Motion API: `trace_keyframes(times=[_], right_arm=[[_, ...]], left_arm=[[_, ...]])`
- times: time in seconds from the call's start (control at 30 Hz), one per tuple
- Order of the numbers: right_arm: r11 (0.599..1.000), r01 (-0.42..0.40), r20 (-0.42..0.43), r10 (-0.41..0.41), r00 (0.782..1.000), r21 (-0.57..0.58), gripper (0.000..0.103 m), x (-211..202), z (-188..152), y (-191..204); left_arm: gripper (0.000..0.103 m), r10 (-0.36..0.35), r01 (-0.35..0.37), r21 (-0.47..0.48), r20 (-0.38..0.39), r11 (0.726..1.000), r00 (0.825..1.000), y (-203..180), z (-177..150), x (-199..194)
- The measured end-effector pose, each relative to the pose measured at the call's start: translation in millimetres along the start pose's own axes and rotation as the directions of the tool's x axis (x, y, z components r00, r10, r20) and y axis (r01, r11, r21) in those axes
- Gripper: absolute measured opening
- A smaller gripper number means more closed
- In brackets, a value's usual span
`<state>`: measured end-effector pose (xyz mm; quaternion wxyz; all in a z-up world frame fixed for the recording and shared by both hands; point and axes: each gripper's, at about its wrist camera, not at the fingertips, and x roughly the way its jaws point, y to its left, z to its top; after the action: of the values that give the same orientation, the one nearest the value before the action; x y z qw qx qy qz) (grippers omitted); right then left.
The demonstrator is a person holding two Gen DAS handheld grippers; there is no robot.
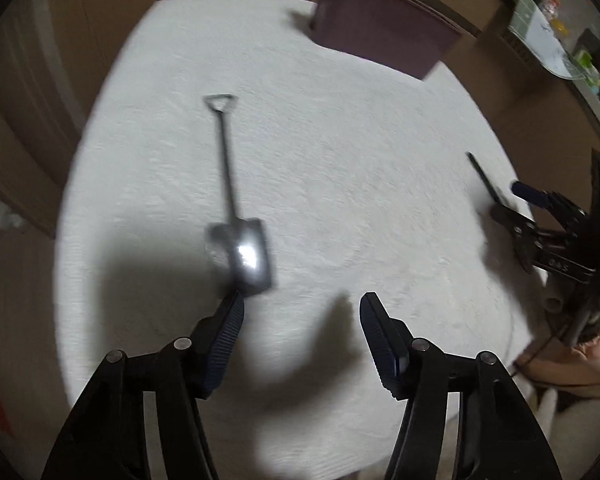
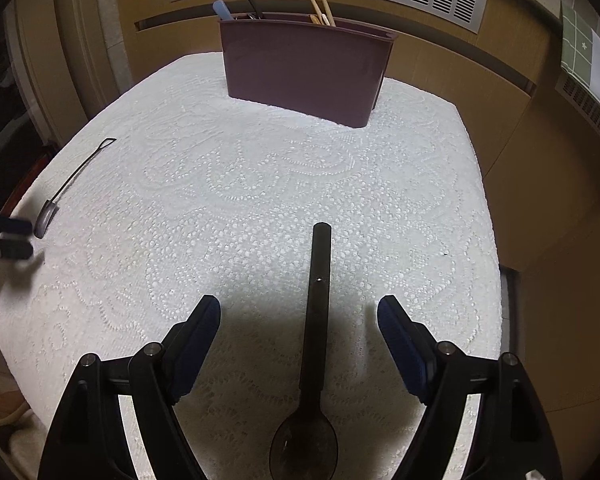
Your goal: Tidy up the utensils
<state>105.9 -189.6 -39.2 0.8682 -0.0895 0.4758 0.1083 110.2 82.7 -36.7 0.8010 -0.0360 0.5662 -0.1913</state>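
Observation:
A metal shovel-shaped spoon [image 1: 239, 256] lies on the white lace cloth [image 1: 340, 160], its loop handle pointing away. My left gripper [image 1: 302, 312] is open just short of it, and its left fingertip [image 1: 233, 308] is near the blade's near edge, with nothing between the jaws. A dark plastic spoon [image 2: 316, 320] lies lengthwise between the jaws of my open right gripper [image 2: 298, 304], bowl toward the camera, and the pads stand well apart from it. The shovel spoon [image 2: 59, 196] and the left gripper's fingers [image 2: 13, 236] show at the far left of the right wrist view.
A maroon utensil holder [image 2: 304, 68] stands at the far edge of the table with several utensils upright in it; it also appears in the left wrist view as the holder [image 1: 380, 28]. Wooden panelling with a vent runs behind. The right gripper [image 1: 540, 220] shows at right.

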Motion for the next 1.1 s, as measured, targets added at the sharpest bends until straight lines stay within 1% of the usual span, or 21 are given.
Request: trace_keyframes(times=[0.03,0.1,0.13,0.2,0.27,0.33,0.37,0.43,0.5,0.57,0.63,0.7,0.73,0.8,0.83,0.87,0.9,0.93,1.0,1.03,1.1], right_arm=[[1.000,0.002,0.001,-0.002,1.000,0.000,0.078,-1,0,-1],[1.000,0.010,0.006,-0.010,1.000,-0.002,0.078,-3,-2,-2],[1.000,0.014,0.007,-0.014,1.000,-0.002,0.078,-3,-3,-3],[1.000,0.020,0.001,-0.020,1.000,0.006,0.078,-3,-6,-7],[1.000,0.024,-0.013,-0.024,1.000,0.017,0.078,-3,-10,-10],[0.999,0.031,-0.014,-0.031,0.999,0.017,0.078,-7,-15,-13],[0.999,0.036,-0.009,-0.035,0.999,0.016,0.079,-10,-18,-14],[0.999,0.036,-0.007,-0.036,0.999,0.024,0.079,-14,-23,-17],[0.999,0.028,-0.011,-0.027,1.000,0.040,0.079,-15,-26,-19],[0.999,0.018,-0.014,-0.017,1.000,0.041,0.079,-13,-27,-17],[0.999,0.011,-0.020,-0.010,1.000,0.041,0.079,-9,-26,-16],[0.999,0.002,-0.025,-0.001,1.000,0.043,0.078,-5,-24,-15],[0.999,-0.001,-0.026,0.002,1.000,0.043,0.078,-4,-23,-14],[0.999,-0.004,-0.022,0.005,1.000,0.039,0.078,-4,-21,-13],[0.999,-0.003,-0.021,0.003,1.000,0.037,0.079,-4,-21,-12],[0.999,0.000,-0.019,0.001,1.000,0.036,0.078,-4,-21,-12],[0.999,0.001,-0.019,0.000,1.000,0.037,0.078,-5,-21,-13],[0.999,0.002,-0.019,-0.002,1.000,0.038,0.078,-5,-22,-13],[0.999,0.006,-0.020,-0.005,1.000,0.042,0.078,-7,-25,-15],[0.999,0.007,-0.024,-0.006,1.000,0.047,0.079,-7,-27,-16],[0.999,0.010,-0.032,-0.008,0.999,0.054,0.079,-6,-29,-19]], left_arm=[[0.061,-0.026,0.026,0.020,-0.002,0.999,1.000,-12,5,2],[0.061,-0.110,0.110,0.040,-0.002,0.993,0.994,-34,10,6],[0.061,-0.136,0.136,0.053,-0.001,0.989,0.991,-42,20,14],[0.061,-0.170,0.169,0.072,0.002,0.983,0.985,-57,38,27],[0.061,-0.193,0.193,0.068,-0.004,0.979,0.981,-66,57,34],[0.061,-0.165,0.163,0.089,0.022,0.983,0.986,-69,65,25],[0.061,-0.118,0.113,0.097,0.055,0.989,0.991,-65,65,14],[0.061,-0.019,0.011,0.078,0.110,0.997,0.994,-50,61,-2],[0.061,0.092,-0.093,0.001,0.157,0.996,0.983,-24,46,-19],[0.061,0.134,-0.126,-0.063,0.157,0.990,0.978,-1,31,-26],[0.061,0.157,-0.140,-0.137,0.123,0.981,0.980,17,14,-23],[0.061,0.162,-0.145,-0.175,0.089,0.974,0.983,26,-1,-16],[0.061,0.151,-0.135,-0.187,0.074,0.973,0.986,25,-4,-9],[0.062,0.126,-0.109,-0.170,0.090,0.979,0.988,14,-1,-1],[0.062,0.083,-0.069,-0.161,0.086,0.985,0.993,9,3,1],[0.062,0.016,-0.004,-0.148,0.085,0.989,0.996,-4,9,7],[0.062,-0.035,0.045,-0.127,0.079,0.991,0.996,-19,16,15],[0.062,-0.061,0.069,-0.110,0.073,0.992,0.995,-27,22,21],[0.062,-0.128,0.133,-0.068,0.072,0.989,0.989,-50,38,32],[0.062,-0.175,0.179,-0.059,0.067,0.982,0.982,-60,47,39],[0.062,-0.286,0.288,-0.049,0.042,0.956,0.957,-79,67,53]])
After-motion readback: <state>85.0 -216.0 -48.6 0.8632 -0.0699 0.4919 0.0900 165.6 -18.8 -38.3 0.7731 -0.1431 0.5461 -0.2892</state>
